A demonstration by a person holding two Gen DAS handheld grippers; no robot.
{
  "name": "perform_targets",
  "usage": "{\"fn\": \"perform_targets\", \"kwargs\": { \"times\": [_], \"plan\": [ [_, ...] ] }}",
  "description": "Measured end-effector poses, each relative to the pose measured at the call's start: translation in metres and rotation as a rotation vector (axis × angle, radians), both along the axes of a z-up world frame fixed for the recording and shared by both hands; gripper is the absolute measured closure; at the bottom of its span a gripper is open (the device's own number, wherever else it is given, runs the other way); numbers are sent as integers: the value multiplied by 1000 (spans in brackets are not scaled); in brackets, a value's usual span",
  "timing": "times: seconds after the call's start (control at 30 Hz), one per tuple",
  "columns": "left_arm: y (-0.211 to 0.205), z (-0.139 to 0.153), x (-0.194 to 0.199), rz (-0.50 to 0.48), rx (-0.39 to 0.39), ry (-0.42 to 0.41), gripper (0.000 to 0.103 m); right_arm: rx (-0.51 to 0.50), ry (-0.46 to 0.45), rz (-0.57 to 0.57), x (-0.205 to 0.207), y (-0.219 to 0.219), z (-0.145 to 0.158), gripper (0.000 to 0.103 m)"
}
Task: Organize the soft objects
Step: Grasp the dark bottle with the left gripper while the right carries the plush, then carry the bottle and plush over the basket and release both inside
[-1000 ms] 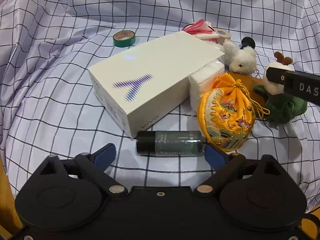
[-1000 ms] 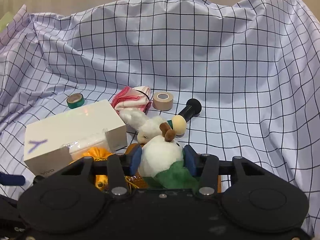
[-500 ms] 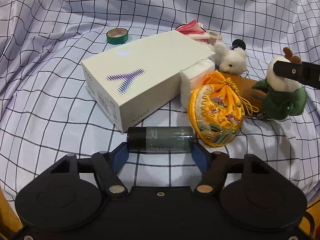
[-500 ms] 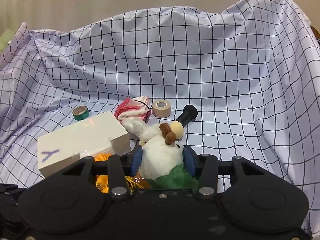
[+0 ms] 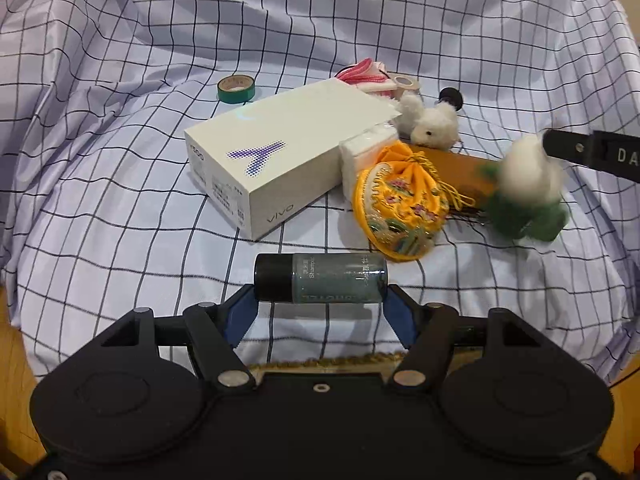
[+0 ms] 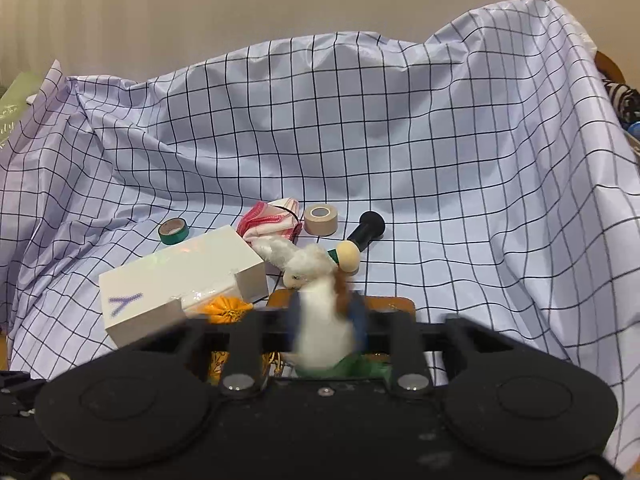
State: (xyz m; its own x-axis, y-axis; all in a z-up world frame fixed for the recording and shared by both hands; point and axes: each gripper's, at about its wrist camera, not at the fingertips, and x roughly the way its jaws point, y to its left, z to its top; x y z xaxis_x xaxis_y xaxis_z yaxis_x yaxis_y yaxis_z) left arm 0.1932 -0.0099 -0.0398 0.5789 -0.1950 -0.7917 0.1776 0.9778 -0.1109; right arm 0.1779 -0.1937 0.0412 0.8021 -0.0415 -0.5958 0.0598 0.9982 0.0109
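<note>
My left gripper (image 5: 320,298) is shut on a small dark shampoo bottle (image 5: 320,278), gripped end to end and lifted off the checked cloth (image 5: 120,200). My right gripper (image 6: 326,320) is shut on a reindeer plush (image 6: 324,332) with a white head and green body, and its jaws squeeze the head narrow. In the left wrist view the same plush (image 5: 528,184) hangs blurred at the right. On the cloth lie a white rabbit plush (image 5: 430,124), an orange embroidered pouch (image 5: 400,208), a pink and white cloth (image 5: 366,78) and a tissue pack (image 5: 366,148).
A white phone box (image 5: 280,160) lies in the middle, against the tissue pack. A green tape roll (image 5: 236,89), a beige tape roll (image 6: 320,219) and a black-handled tool (image 6: 366,232) lie behind it. A brown flat case (image 5: 452,172) sits under the pouch. The cloth rises steeply at the back.
The left jaws closed on the bottle's ends and lifted it off the cloth. The right gripper rose with the reindeer plush and squeezed it tighter.
</note>
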Motion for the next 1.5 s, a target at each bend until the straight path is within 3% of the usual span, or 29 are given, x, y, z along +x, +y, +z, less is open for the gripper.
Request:
{"fn": "perform_targets", "kwargs": {
  "times": [0.17, 0.27, 0.4, 0.57, 0.77, 1.0, 1.07, 1.13, 1.3, 1.5],
  "plan": [
    [0, 1, -13, -5, -2, -9, 39, -42, 10, 17, -6, 6, -6, 90],
    [1, -1, -17, -5, -18, 8, 39, -82, 95, 11, 4, 12, -28, 87],
    [2, -4, -19, -1, -14, 8, 39, 16, 146, 10, 3, 9, -40, 41],
    [4, -9, -16, 8, -24, 25, 39, 2, 147, 2, 9, 15, -45, 39],
    [9, -10, -15, 19, -28, 26, 39, 146, 201, 55, 15, 10, -47, 36],
    [14, -14, -13, 36, -29, 42, 39, 106, 230, 136, 11, 32, -60, 35],
    [15, -15, -13, 40, -31, 44, 39, 88, 239, 163, 11, 37, -63, 36],
    [16, -15, -12, 44, -32, 45, 39, 89, 248, 189, 11, 40, -65, 55],
    [16, -15, -12, 42, -34, 46, 39, 75, 246, 231, 8, 47, -62, 59],
    [15, -12, -14, 36, -32, 38, 39, 98, 225, 165, 5, 34, -53, 60]
  ]
}}
